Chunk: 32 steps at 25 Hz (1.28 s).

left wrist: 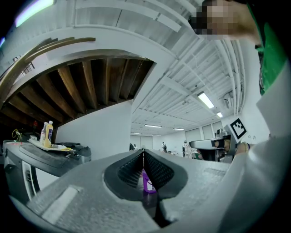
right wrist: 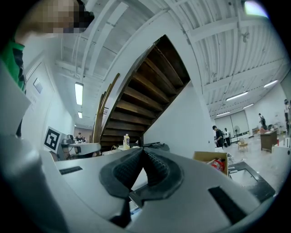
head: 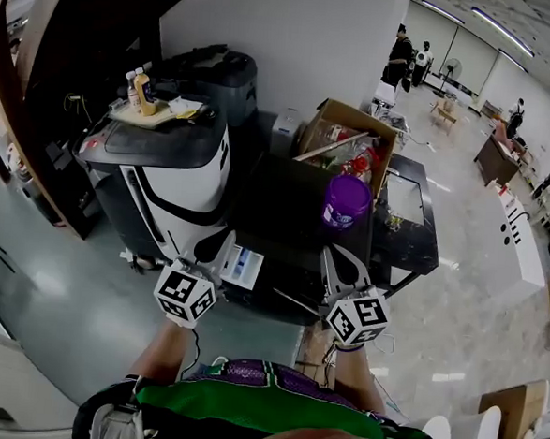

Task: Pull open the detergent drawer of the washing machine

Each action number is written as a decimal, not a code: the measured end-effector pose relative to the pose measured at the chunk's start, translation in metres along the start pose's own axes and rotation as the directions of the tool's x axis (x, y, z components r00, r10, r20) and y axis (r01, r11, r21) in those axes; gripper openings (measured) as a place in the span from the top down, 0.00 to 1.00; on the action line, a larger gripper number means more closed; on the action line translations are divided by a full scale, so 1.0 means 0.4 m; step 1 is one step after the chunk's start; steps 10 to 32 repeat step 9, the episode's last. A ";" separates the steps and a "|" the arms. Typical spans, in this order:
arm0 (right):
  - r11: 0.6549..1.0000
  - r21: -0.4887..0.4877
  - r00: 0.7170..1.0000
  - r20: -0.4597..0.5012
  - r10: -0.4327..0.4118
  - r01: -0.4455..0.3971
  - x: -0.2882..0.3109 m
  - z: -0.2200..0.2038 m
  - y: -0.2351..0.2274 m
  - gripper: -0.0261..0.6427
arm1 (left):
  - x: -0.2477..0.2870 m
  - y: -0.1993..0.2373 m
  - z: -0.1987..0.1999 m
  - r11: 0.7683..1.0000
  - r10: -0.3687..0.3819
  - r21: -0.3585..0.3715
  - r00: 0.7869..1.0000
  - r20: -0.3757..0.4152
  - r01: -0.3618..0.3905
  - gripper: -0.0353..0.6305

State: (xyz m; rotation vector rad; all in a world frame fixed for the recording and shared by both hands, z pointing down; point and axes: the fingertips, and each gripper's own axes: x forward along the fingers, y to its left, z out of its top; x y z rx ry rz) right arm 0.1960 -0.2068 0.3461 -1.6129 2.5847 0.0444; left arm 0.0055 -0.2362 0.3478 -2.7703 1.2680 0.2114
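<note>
The person is holding both grippers out level over the front edge of the dark washing machine (head: pixel 285 215). The left gripper (head: pixel 218 255) is showing its ribbed pads (left wrist: pixel 132 169) pressed together at the tips with nothing pinched between them. The right gripper (head: pixel 339 265) is likewise keeping its jaws closed on nothing, the pads (right wrist: pixel 157 167) meeting at the front. What looks like the detergent drawer (head: pixel 245 264), a pale panel with blue inside, is sitting at the machine's front left corner. It is lying just beside the left gripper's tips on their right, and whether they are touching cannot be told. The right gripper is hovering further right, apart from the drawer. A purple tub (head: pixel 347 202) is standing on the machine's top beyond both grippers.
</note>
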 end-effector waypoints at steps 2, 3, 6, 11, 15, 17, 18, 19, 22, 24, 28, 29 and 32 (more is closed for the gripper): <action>1.000 -0.001 1.000 -0.001 0.003 -0.003 0.001 -0.003 0.005 0.96 | -0.002 0.001 0.000 1.000 0.000 0.006 1.000 0.001 0.000 0.92; 1.000 -0.003 1.000 -0.002 0.004 -0.004 0.001 -0.005 0.007 0.96 | -0.003 0.000 0.000 1.000 -0.001 0.009 1.000 0.000 0.001 0.92; 1.000 -0.005 1.000 -0.006 0.007 -0.007 0.001 -0.008 0.009 0.96 | -0.005 -0.003 0.000 1.000 0.000 0.010 1.000 0.000 0.000 0.92; 1.000 -0.004 1.000 -0.011 0.009 -0.009 0.001 -0.008 0.010 0.96 | -0.007 -0.007 0.003 1.000 0.001 0.010 1.000 -0.003 -0.001 0.92; 1.000 -0.004 1.000 -0.011 0.009 -0.009 0.001 -0.008 0.010 0.96 | -0.007 -0.007 0.003 1.000 0.001 0.010 1.000 -0.003 -0.001 0.92; 1.000 -0.004 1.000 -0.011 0.009 -0.009 0.001 -0.008 0.010 0.96 | -0.007 -0.007 0.003 1.000 0.001 0.010 1.000 -0.003 -0.001 0.92; 1.000 -0.004 1.000 -0.011 0.009 -0.009 0.001 -0.008 0.010 0.96 | -0.007 -0.007 0.003 1.000 0.001 0.010 1.000 -0.003 -0.001 0.92; 1.000 -0.004 1.000 -0.011 0.009 -0.009 0.001 -0.008 0.010 0.96 | -0.007 -0.007 0.003 1.000 0.001 0.010 1.000 -0.003 -0.001 0.92; 1.000 -0.004 1.000 -0.011 0.009 -0.009 0.001 -0.008 0.010 0.96 | -0.007 -0.007 0.003 1.000 0.001 0.010 1.000 -0.003 -0.001 0.92; 1.000 -0.004 1.000 -0.011 0.009 -0.009 0.001 -0.008 0.010 0.96 | -0.007 -0.007 0.003 1.000 0.001 0.010 1.000 -0.003 -0.001 0.92; 1.000 -0.004 1.000 -0.011 0.009 -0.009 0.001 -0.008 0.010 0.96 | -0.007 -0.007 0.003 1.000 0.001 0.010 1.000 -0.003 -0.001 0.92; 1.000 -0.004 1.000 -0.011 0.009 -0.009 0.001 -0.008 0.010 0.96 | -0.007 -0.007 0.003 1.000 0.001 0.010 1.000 -0.003 -0.001 0.92; 1.000 -0.004 1.000 -0.011 0.009 -0.009 0.001 -0.008 0.010 0.96 | -0.007 -0.007 0.003 1.000 0.001 0.010 1.000 -0.003 -0.001 0.92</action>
